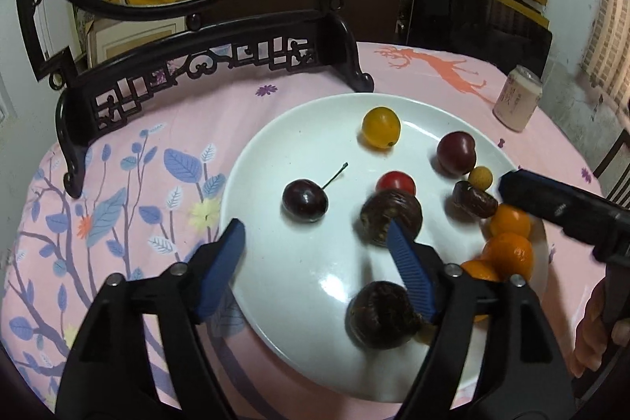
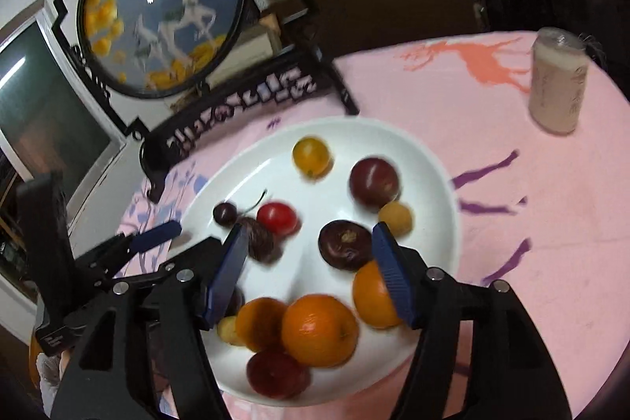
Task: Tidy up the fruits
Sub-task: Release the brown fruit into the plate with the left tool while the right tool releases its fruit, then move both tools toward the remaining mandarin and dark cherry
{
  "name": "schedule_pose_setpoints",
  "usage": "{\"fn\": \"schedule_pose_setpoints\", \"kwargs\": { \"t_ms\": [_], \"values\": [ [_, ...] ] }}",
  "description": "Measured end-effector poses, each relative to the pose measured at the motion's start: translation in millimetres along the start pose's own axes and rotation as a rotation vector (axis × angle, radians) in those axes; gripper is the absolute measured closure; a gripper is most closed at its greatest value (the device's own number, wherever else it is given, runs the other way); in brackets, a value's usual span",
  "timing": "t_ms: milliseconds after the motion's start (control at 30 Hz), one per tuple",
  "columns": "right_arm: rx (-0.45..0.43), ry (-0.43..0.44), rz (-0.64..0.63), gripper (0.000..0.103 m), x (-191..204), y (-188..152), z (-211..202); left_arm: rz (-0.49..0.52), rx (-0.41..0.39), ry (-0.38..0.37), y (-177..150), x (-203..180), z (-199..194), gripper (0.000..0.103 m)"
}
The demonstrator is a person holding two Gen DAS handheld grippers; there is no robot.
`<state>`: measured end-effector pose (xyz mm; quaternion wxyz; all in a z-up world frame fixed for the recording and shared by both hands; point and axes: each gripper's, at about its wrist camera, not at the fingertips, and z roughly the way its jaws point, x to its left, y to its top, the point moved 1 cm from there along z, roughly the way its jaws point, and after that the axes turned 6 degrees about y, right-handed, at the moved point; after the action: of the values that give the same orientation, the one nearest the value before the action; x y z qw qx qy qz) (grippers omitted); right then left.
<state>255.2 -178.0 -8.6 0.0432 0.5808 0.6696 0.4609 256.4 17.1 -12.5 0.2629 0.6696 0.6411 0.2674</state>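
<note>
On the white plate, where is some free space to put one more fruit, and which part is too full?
Free: the white plate near its rim, between the stemmed cherry and the near dark fruit; also between that cherry and the yellow fruit. Crowded: the side with the oranges, where fruits touch.

A white plate [image 1: 283,341] lay on the cloth and held all the fruit. At its far side sat a yellow plum [image 1: 381,127] and a dark red plum [image 1: 456,152]. A stemmed cherry [image 1: 304,200] lay toward the left, a red tomato [image 1: 395,183] at centre. Two dark wrinkled fruits [image 1: 390,218], possibly passion fruit, lay apart near the middle. Oranges [image 2: 319,330] clustered at the near right rim.
</note>
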Motion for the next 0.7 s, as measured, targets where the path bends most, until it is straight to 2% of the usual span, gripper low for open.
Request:
{"fn": "schedule_pose_setpoints", "kwargs": {
  "t_ms": [200, 400, 467, 533, 700],
  "values": [
    [-0.052, 0.050, 0.052, 0.037, -1.3, 10.8, -26.3, -0.003, -0.006, 0.023, -9.8, 2.6, -11.7, 0.020],
    [-0.070, 0.036, -0.040, 0.036, 33.8, -1.6, -59.7, -0.015, -0.044, 0.038, -34.1, 10.0, -48.1, 0.014],
    [-0.073, 0.046, -0.079, 0.034, 47.5, -14.6, -72.3, -0.021, -0.068, 0.032, -42.1, 10.3, -63.6, 0.012],
    [-0.079, 0.036, -0.109, 0.022, 55.7, -29.5, -82.2, -0.020, -0.094, 0.038, -52.8, 9.7, -77.7, 0.009],
    [-0.069, 0.010, -0.159, 0.020, 63.0, -85.2, -108.9, 0.008, -0.106, 0.050, -83.2, 4.8, -101.6, 0.009]
  ]
}}
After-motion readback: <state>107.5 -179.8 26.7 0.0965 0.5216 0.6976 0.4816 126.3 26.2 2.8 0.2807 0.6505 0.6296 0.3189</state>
